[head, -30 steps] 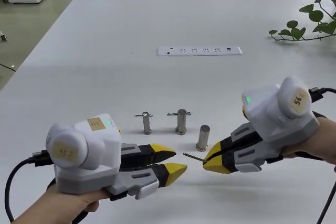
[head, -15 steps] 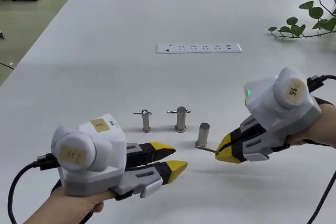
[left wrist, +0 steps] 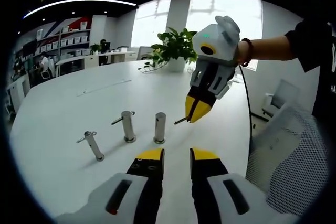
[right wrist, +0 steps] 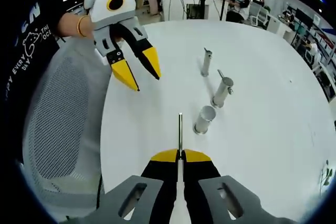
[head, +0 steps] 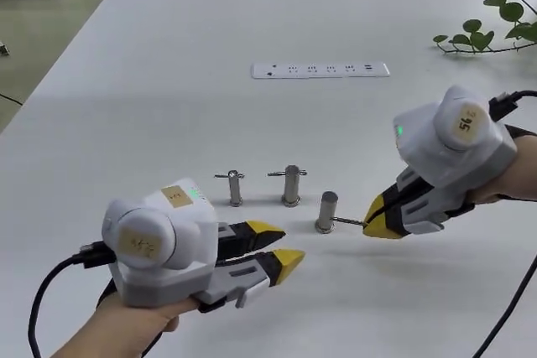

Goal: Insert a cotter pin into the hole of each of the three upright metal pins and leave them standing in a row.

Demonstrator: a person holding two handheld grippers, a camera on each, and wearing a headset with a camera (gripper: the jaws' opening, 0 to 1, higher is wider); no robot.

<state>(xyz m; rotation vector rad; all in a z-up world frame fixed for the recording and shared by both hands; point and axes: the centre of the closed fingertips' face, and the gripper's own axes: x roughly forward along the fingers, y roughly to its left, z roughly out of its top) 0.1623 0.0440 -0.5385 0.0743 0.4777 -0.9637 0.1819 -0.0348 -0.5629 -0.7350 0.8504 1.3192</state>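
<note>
- Our right gripper (head: 375, 225) pinches the cotter pin (head: 346, 221), its tip at the bare metal pin (head: 326, 211) just ahead
- We should level it with the hole and push gently
- Beside it, our left gripper (head: 281, 245) is narrowly parted and empty

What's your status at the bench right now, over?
Left gripper open, empty, hovering. Right gripper shut on cotter pin, tip beside third metal pin, not yet in. Other two metal pins already pinned. Nothing between.

Left hand-held gripper (head: 289, 243), right hand-held gripper (head: 371, 224): pale grey, yellow-tipped black jaws
</note>
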